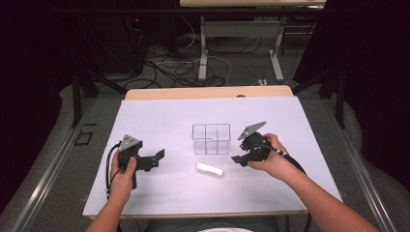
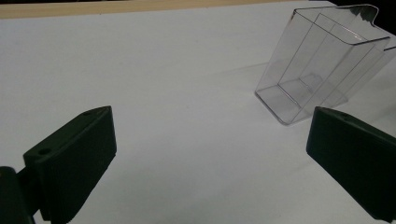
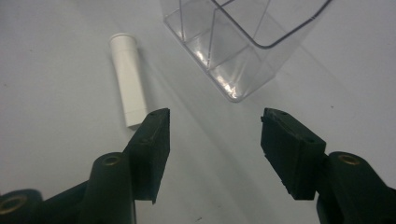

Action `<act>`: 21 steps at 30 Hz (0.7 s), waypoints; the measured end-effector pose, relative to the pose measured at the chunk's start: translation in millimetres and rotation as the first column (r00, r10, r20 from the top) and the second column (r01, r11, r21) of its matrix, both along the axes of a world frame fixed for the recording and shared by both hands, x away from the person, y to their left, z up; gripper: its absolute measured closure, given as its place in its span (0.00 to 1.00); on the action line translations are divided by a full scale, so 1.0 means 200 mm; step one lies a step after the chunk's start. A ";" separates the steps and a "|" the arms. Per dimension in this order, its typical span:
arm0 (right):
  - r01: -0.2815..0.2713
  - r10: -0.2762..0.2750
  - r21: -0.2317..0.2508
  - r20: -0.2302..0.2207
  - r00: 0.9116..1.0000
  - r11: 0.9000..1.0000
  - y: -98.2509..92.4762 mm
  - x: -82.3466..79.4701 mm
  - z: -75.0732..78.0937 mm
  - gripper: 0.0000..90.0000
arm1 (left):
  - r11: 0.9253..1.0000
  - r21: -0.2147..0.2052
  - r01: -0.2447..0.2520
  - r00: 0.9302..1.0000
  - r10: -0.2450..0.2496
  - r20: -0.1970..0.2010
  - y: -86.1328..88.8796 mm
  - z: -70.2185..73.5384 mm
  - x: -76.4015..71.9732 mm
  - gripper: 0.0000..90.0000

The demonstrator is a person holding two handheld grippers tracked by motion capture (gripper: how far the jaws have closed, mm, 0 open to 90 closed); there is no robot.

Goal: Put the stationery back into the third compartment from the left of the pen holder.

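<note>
white tube (image 1: 210,169) lies flat beside clear box (image 1: 211,139).

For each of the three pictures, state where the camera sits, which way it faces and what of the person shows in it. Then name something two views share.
High view: above the person's side, looking forward and down on the table; both forearms, left tongs, right tongs.
Left gripper view: rides the left tongs, looking along open jaws at the clear box.
Right gripper view: rides the right tongs, facing down at the white tube.
Shared: both gripper views show the clear box.
</note>
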State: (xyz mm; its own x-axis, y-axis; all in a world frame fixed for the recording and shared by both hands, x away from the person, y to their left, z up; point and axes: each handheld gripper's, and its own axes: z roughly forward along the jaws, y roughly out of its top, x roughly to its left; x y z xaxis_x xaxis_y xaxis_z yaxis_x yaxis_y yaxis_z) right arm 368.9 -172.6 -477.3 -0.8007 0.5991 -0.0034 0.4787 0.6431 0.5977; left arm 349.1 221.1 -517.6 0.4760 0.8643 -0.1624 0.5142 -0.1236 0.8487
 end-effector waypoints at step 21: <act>-0.150 0.146 -0.085 -0.052 0.988 0.985 0.33 0.00 0.00 0.55 | 1.000 -0.001 0.016 1.000 -0.016 -0.002 -0.01 -0.01 0.01 0.02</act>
